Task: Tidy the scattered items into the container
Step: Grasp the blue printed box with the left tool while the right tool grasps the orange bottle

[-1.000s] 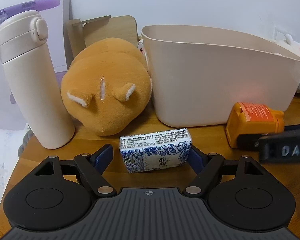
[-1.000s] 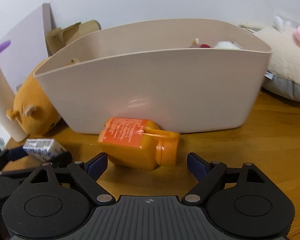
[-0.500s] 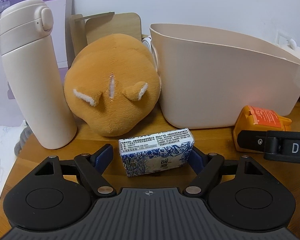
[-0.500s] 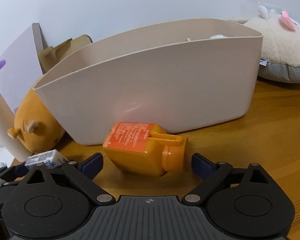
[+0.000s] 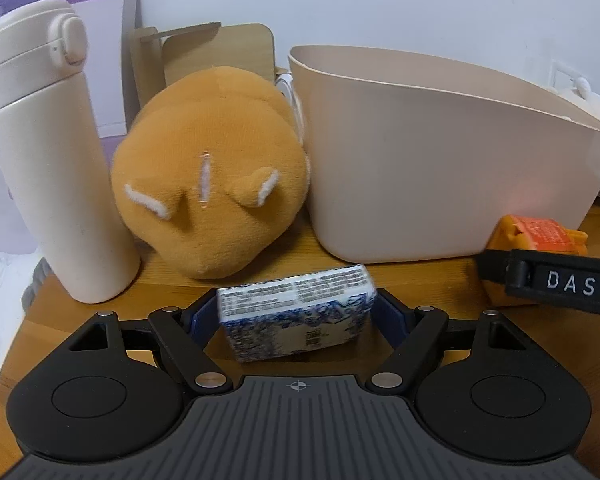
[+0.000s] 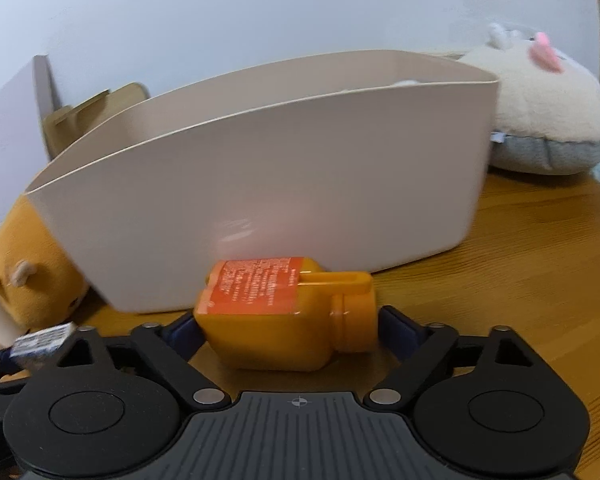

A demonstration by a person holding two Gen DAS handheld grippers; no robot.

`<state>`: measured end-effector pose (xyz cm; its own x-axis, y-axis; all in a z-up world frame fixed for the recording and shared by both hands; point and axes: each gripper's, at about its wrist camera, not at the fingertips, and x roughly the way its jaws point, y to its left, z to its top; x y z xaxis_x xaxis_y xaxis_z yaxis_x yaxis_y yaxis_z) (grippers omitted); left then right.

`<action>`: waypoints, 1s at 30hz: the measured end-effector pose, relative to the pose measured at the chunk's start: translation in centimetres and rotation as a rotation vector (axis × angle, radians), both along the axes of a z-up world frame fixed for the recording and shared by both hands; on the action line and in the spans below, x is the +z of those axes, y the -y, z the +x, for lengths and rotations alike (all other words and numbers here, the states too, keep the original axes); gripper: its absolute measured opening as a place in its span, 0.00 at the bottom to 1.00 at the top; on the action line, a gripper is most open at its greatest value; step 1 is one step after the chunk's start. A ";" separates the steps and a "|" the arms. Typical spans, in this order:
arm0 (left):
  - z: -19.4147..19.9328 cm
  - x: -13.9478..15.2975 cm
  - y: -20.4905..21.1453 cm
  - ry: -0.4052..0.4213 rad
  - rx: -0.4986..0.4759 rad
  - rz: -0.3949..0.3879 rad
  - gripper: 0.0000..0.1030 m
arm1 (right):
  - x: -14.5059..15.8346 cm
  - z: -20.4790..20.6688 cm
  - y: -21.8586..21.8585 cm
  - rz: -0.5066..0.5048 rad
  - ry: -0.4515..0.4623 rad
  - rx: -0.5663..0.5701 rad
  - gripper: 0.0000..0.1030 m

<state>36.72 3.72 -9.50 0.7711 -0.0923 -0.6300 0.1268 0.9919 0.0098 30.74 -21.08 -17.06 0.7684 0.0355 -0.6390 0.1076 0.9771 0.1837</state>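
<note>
A: Entry: left gripper (image 5: 296, 314). Status?

B: Blue pads pressed on both ends of the small carton (image 5: 298, 316), a rectangular paper box with blue-and-white print and fine black text on top. Gripped, tilted slightly, low over the wooden desk (image 5: 420, 276).

A: Right gripper (image 6: 288, 326)?

B: Jaws set wide around the orange bottle (image 6: 278, 312), which lies on its side, cap to the right. Glossy moulded plastic, squared body, orange-red label, handle loop along the top. Pads sit at its ends; whether they actually press it, cannot tell.

A: Container (image 6: 260, 200)?

B: Beige plastic bin, smooth matte walls, rim sloping from one end to the other, rounded corners. Stands just behind the bottle, touching or nearly so.

A: Surroundings?

B: Orange plush toy (image 5: 208, 176), soft nap, white-tipped ears, against the bin's left end. Cream flask (image 5: 48, 152) upright beside it, flip-lid. White plush (image 6: 540, 112) with grey underside beyond the bin's right end.
</note>
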 end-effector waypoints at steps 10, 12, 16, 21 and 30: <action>0.1 -0.2 1.3 0.008 -0.001 -0.001 0.62 | -0.3 -0.3 2.9 0.015 0.000 -0.020 0.80; -0.4 -0.3 1.5 0.009 0.002 -0.001 0.62 | -0.4 -0.3 3.0 0.017 0.001 -0.013 0.80; -0.7 -0.3 1.9 0.005 -0.002 -0.018 0.62 | -0.5 -1.5 3.5 0.009 0.005 -0.002 0.80; -2.2 0.0 2.8 0.022 -0.023 -0.019 0.62 | -0.4 -2.2 3.5 -0.004 0.018 0.009 0.80; -4.2 1.4 3.8 0.060 -0.044 -0.028 0.62 | 0.8 -3.8 4.2 -0.009 0.041 0.024 0.80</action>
